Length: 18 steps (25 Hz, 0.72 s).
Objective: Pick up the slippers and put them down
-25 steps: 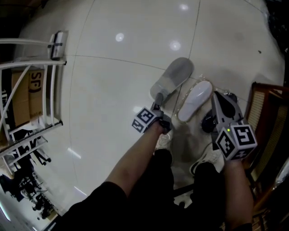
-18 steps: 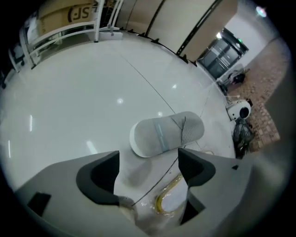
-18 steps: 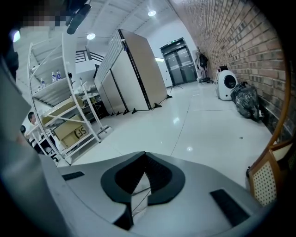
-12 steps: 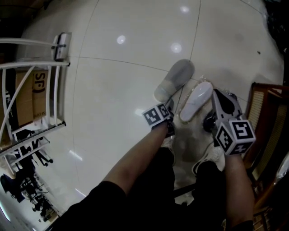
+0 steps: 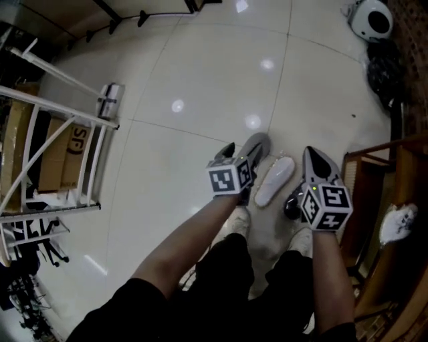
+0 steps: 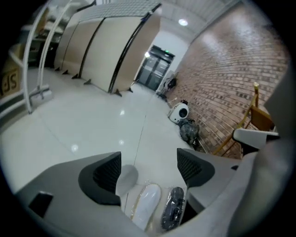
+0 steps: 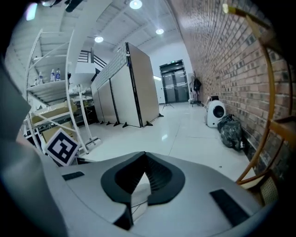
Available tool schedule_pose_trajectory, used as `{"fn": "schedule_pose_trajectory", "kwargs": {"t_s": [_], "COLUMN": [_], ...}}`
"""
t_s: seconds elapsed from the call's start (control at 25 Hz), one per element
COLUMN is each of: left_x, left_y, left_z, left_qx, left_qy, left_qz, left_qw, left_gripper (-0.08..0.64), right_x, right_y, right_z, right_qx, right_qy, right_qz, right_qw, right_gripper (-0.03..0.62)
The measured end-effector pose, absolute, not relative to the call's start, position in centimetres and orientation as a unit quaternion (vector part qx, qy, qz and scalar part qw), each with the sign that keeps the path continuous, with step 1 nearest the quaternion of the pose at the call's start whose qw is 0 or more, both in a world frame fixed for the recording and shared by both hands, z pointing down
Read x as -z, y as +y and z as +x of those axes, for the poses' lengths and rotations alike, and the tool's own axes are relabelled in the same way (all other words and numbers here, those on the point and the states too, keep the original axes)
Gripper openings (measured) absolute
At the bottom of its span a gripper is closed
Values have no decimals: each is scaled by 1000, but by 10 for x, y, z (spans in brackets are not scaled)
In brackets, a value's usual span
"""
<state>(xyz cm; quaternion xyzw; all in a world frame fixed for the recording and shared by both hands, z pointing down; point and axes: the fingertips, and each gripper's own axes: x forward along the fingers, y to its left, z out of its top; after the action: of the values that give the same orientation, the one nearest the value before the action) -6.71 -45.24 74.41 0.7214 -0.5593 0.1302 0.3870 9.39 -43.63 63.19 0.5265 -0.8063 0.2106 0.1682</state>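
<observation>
A grey slipper (image 5: pixel 258 147) and a white slipper (image 5: pixel 274 180) lie side by side on the pale tiled floor, with a dark plastic-wrapped item (image 5: pixel 291 204) to their right. The left gripper view looks down on the grey slipper (image 6: pixel 126 178), the white slipper (image 6: pixel 147 208) and the dark item (image 6: pixel 173 214). My left gripper (image 5: pixel 235 157) hovers above the grey slipper's heel; its jaws stand wide apart (image 6: pixel 148 166), are closing slightly, and have nothing between them. My right gripper (image 5: pixel 311 156) hangs over the dark item with its tips meeting (image 7: pixel 144 157), holding nothing.
A white metal rack (image 5: pixel 63 113) with a cardboard box (image 5: pixel 57 157) stands at the left. A wooden chair (image 5: pixel 374 180) is close on the right. A white round appliance (image 5: pixel 371 20) and a black bag (image 5: pixel 381 67) sit by the brick wall. The person's shoes (image 5: pixel 237 219) are just behind the slippers.
My left gripper has let go of the grey slipper's heel, opened and risen clear. The right gripper has also lifted. Both slippers stay on the floor.
</observation>
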Motion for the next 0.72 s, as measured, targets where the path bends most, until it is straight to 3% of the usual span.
{"fn": "schedule_pose_trajectory", "kwargs": {"t_s": [0.52, 0.64, 0.72], "left_x": [-472, -411, -379], "left_y": [-423, -395, -371], "left_z": [-68, -74, -77], "left_qx": [-60, -33, -17], "left_qy": [-559, -576, -585], "left_qz": [808, 809, 807], "left_qw": [174, 114, 82], "left_gripper": [378, 235, 98], "right_x": [-431, -383, -360], "right_y": [-379, -354, -331], "right_z": [90, 94, 96], "right_qx": [-62, -26, -10], "right_qy": [-823, -820, -819], "right_qz": [554, 566, 571], "right_qw": [112, 81, 63], "right_gripper": [9, 8, 8]}}
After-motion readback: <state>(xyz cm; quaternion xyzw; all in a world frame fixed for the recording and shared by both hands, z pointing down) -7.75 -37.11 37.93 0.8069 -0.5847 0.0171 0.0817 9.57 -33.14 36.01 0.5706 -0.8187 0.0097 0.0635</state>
